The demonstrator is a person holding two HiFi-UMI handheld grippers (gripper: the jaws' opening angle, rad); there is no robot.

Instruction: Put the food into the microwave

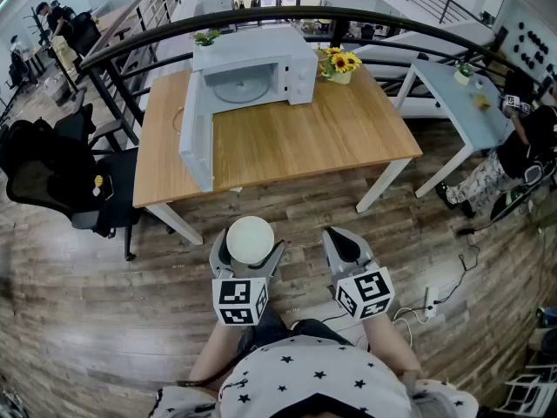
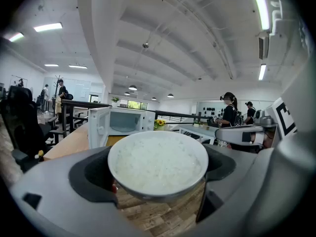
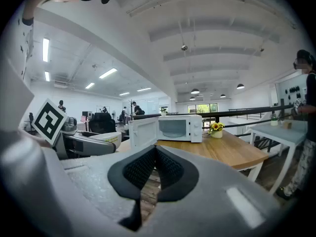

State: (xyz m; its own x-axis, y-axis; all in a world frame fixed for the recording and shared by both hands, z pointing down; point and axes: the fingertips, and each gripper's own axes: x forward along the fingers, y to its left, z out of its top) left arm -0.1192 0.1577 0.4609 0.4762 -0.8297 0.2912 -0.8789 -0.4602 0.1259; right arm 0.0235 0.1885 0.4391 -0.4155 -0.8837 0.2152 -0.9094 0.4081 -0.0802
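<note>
Left tongs (image 1: 248,249) grip one rice bowl (image 2: 158,163); right tongs (image 1: 345,240) closed, one microwave (image 1: 261,70) open.

Sunflowers (image 1: 339,62) on wood table (image 1: 348,138), blk chair (image 1: 52,181) at left, white table (image 1: 452,94) at right.

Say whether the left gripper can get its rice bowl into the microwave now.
Probably yes, once carried closer: the microwave door stands open, its turntable looks bare, and only floor and tabletop lie before the left gripper.
</note>
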